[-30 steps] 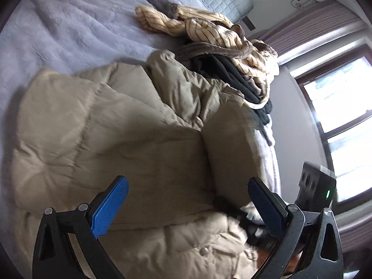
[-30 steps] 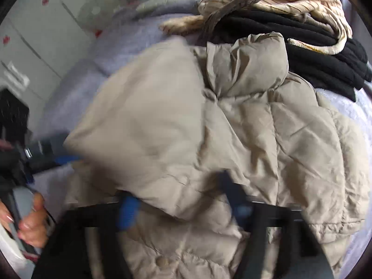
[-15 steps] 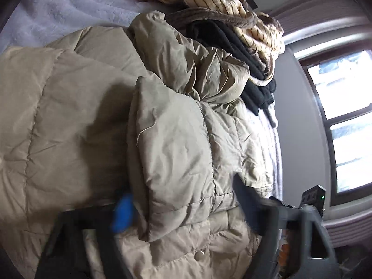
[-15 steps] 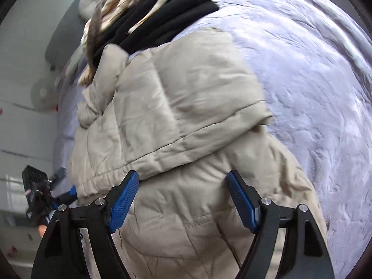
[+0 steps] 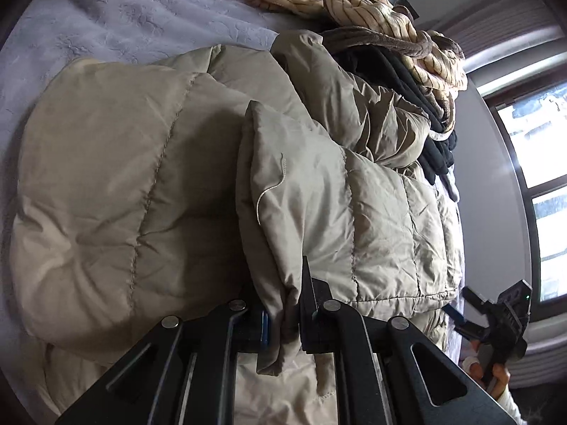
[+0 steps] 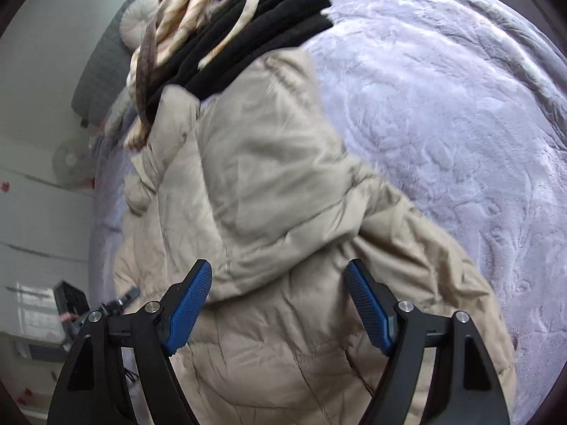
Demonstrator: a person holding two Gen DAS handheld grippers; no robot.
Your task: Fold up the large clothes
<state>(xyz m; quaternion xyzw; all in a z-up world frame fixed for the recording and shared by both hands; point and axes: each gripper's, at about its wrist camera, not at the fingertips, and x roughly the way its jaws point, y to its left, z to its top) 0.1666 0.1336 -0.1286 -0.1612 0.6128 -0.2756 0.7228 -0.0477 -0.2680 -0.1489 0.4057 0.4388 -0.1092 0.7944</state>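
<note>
A large beige puffer jacket point(image 5: 149, 191) lies spread on a lilac bedspread point(image 5: 106, 10). One folded part, a sleeve or flap point(image 5: 319, 212), lies across its middle. My left gripper point(image 5: 283, 322) is closing, and its jaws pinch the near edge of that flap between the pads. In the right wrist view the same jacket point(image 6: 255, 212) fills the centre, and my right gripper point(image 6: 278, 304) hovers open just above its padded fabric, pads apart and touching nothing. The right gripper point(image 5: 496, 315) also shows at the lower right of the left wrist view, held by a hand.
A heap of black and cream striped clothes point(image 5: 389, 46) lies beyond the jacket's collar, also seen as the dark pile point(image 6: 248, 28). A round cushion point(image 6: 136, 21) and grey headboard sit behind. Bare bedspread point(image 6: 443, 124) stretches right of the jacket. A window point(image 5: 538, 163) lies past the bed edge.
My left gripper sank onto the jacket and went from wide open to pinched on the flap's edge. My right gripper swung sideways and rolled, now over the jacket's other side, still open.
</note>
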